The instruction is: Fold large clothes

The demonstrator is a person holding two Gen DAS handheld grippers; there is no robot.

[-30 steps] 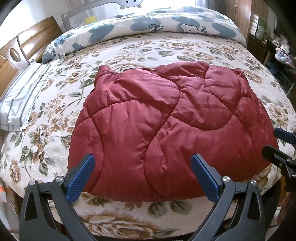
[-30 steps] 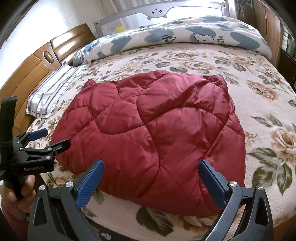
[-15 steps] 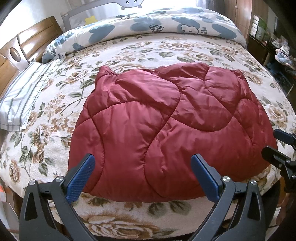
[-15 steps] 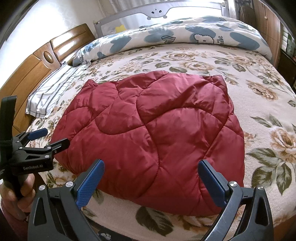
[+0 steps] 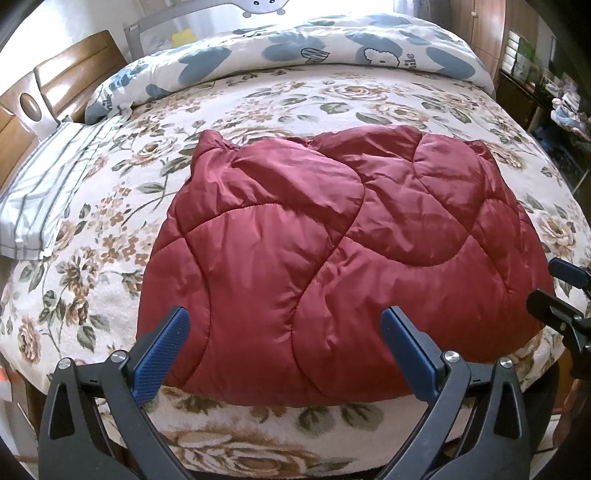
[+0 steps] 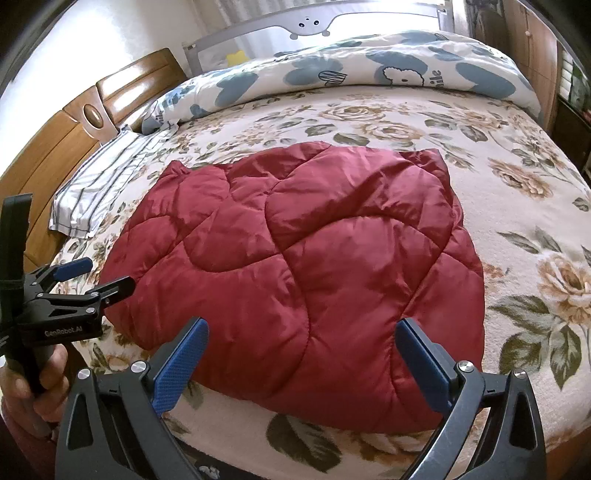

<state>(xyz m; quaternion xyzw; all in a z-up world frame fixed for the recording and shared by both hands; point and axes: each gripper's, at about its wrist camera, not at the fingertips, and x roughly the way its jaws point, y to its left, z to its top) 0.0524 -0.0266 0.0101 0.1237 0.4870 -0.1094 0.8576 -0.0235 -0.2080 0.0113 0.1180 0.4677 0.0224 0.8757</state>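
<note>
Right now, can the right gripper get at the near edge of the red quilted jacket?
Probably yes. The right gripper is open, facing the red quilted jacket, whose near hem lies flat on the floral bedspread just ahead. Nothing sits between them, and the left gripper is off to the side.

The quilted jacket lies flat on the floral bedspread, near the bed's front edge. At ten o'clock from it a striped pillow lies against the wooden headboard. At twelve o'clock a rolled duvet runs across the bed's far side, with a bed rail behind it. At two o'clock, off the bed, stands a cabinet.
</note>
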